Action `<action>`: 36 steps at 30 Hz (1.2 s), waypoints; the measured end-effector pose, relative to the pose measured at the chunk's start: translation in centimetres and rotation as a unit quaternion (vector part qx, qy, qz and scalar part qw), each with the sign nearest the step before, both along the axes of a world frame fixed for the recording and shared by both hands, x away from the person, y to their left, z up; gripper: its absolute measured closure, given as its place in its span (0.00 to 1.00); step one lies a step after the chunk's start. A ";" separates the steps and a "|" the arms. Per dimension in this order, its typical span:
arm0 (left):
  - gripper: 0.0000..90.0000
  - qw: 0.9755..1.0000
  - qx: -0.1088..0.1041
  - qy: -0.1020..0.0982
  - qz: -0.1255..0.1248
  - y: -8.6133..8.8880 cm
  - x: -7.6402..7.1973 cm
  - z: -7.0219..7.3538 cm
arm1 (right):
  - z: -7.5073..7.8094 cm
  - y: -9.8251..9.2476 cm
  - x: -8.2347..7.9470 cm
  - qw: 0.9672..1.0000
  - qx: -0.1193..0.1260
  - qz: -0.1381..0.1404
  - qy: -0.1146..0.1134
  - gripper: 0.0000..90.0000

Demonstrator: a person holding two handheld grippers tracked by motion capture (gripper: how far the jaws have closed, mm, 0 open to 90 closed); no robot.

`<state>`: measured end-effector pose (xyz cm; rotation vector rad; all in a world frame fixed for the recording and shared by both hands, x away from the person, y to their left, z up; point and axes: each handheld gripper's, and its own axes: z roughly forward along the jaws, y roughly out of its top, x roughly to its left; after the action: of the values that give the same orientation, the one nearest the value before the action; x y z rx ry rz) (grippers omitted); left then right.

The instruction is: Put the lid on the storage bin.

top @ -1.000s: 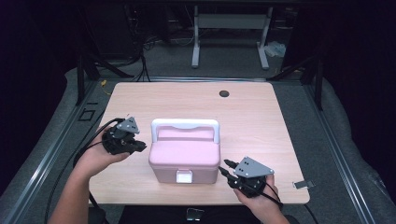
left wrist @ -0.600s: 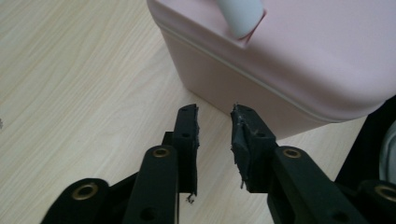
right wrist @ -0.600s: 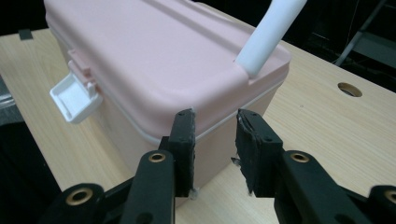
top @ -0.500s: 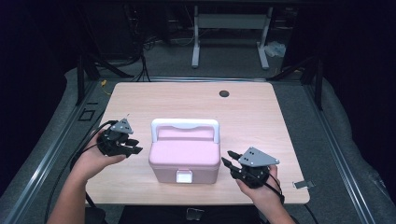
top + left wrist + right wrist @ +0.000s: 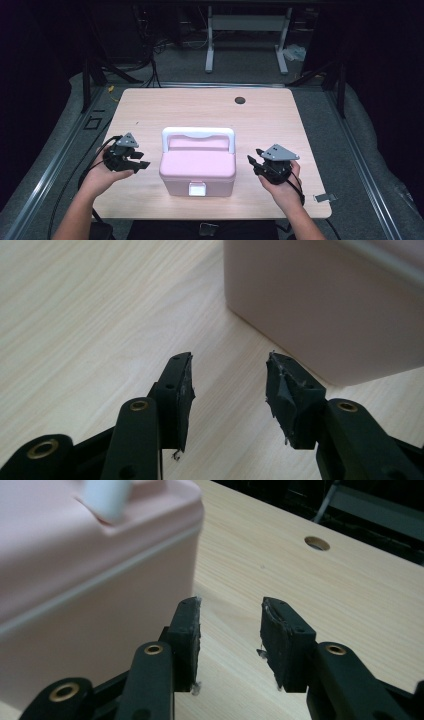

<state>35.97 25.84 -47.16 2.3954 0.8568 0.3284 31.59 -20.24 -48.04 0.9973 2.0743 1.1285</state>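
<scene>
Two hands, two open grippers, both low over the table.

The left gripper (image 5: 141,160) sits at the 9 o'clock side in the high view, held in the left hand (image 5: 102,172), its jaws aimed toward 3 o'clock; they have just been opening and nothing is between them. The right gripper (image 5: 254,162) sits at the 4 o'clock side, held in the right hand (image 5: 282,187), jaws aimed toward 10 o'clock, also just opening with nothing between them. Both forearms enter from 6 o'clock.
</scene>
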 end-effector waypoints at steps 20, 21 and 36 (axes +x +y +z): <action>0.55 0.999 0.000 0.004 0.041 0.9 -0.1 -6.1 | -4.6 -1.5 1.3 0.998 -0.043 -0.027 0.026 0.59; 0.55 0.999 -0.006 0.008 0.042 0.8 -0.1 -6.3 | -4.7 -1.6 1.4 0.998 -0.043 -0.027 0.031 0.58; 0.52 0.999 -0.008 0.022 0.031 -0.1 0.1 -7.7 | -5.8 -1.8 2.2 0.997 -0.019 -0.029 0.069 0.55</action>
<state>36.02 25.71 -54.86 2.3733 0.9521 0.2920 33.77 -22.04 -53.82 1.1383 2.1506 1.0122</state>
